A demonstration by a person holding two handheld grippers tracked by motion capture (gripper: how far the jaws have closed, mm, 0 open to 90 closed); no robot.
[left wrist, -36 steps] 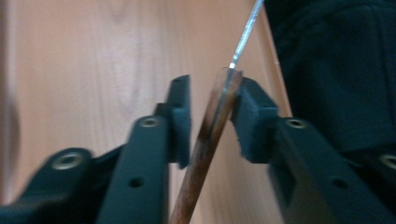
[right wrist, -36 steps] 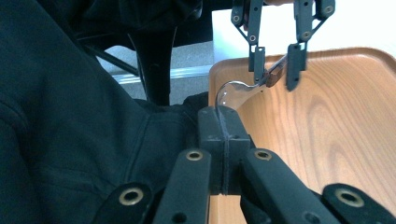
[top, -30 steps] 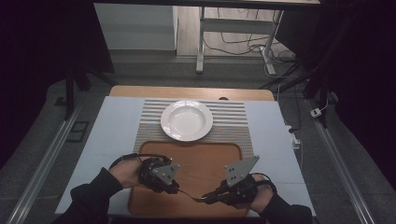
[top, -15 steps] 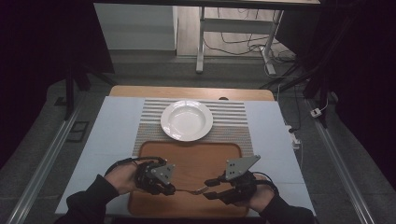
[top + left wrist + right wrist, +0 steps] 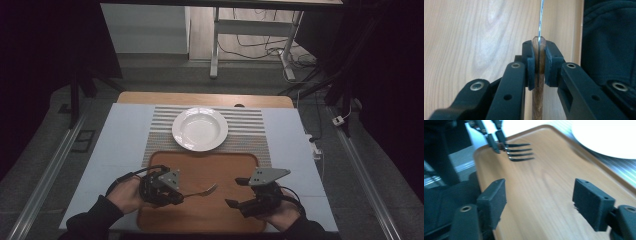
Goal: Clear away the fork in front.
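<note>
The fork [image 5: 200, 192] is held by its wood handle in the left gripper [image 5: 172, 196], jaws shut tight on it, just above the tray [image 5: 210, 222]. The right gripper [image 5: 235, 192], nearby, has just been opened wide w/ nothing in it. The fork could be tipped or dropped if the grip slips. The pinch is shown close up in the left gripper view; the tines [image 5: 520, 152] are seen in the right gripper view. Farther off, a plate [image 5: 200, 129] is set.

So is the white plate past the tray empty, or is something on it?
Empty. In the high view the white plate shows bare inside, sitting on the striped mat; the fork is over the tray, clamped in the left gripper.
</note>
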